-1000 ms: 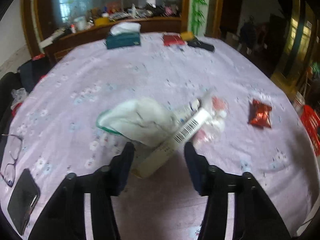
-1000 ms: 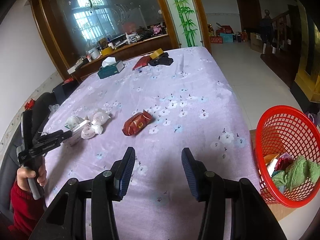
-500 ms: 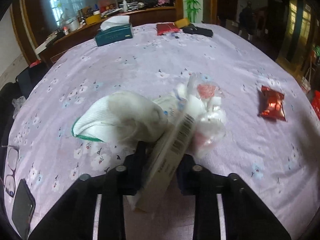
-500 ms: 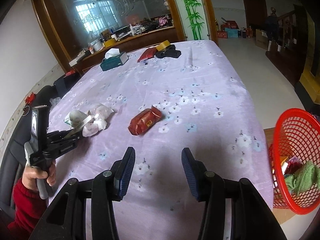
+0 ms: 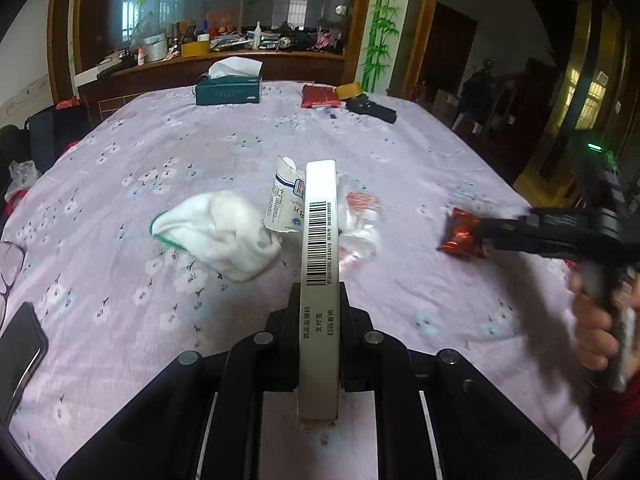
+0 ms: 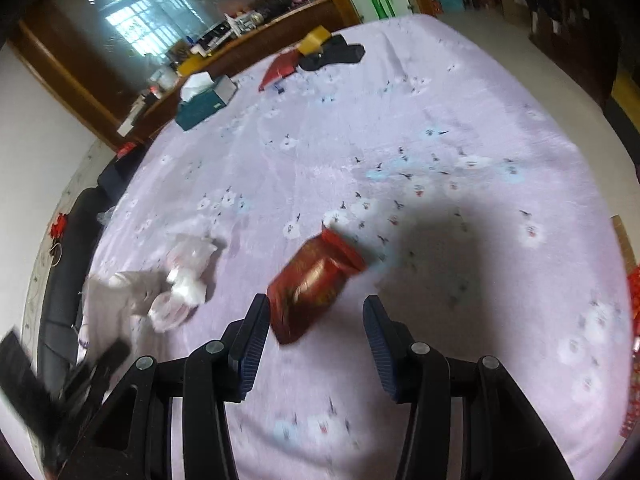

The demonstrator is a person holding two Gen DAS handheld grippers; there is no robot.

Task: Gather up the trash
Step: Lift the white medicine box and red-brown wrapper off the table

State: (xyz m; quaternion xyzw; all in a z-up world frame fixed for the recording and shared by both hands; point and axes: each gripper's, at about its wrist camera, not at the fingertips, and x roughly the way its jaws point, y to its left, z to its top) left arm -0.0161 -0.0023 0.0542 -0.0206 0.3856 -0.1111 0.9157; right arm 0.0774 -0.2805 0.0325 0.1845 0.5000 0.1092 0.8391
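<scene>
Looking along the left wrist view first, the left gripper [image 5: 319, 300] is clenched on one flat white carton [image 5: 320, 264], held on edge with its barcode up and clear of the purple tablecloth [image 5: 240, 140]. So one piece of trash is picked up but, as I judge it, not yet binned; no bin shows in either view. Left on the cloth just beyond the carton I count one white cloth [image 5: 218, 232] with a green edge, one torn white sachet [image 5: 286, 204] and one clear plastic wrapper [image 5: 360, 220], all close together. To the right lies one red foil packet [image 5: 460, 234], with the right gripper [image 5: 486, 236] reaching in at its right side, held by a hand [image 5: 600, 328]. At the far end sit one tissue box [image 5: 229, 88], one red pouch [image 5: 318, 95], one yellow item and one black item; at the near left edge, one dark phone [image 5: 18, 344] and one pair of glasses.

In the right wrist view, blurred by motion, the right gripper [image 6: 316, 344] is released, its jaws apart with nothing pressed. The red foil packet [image 6: 314, 284] lies on the cloth just ahead, its near end between the fingertips, apparently untouched. The wrapper and cloth pile sits to its left. By my count, four loose pieces remain on the table.
</scene>
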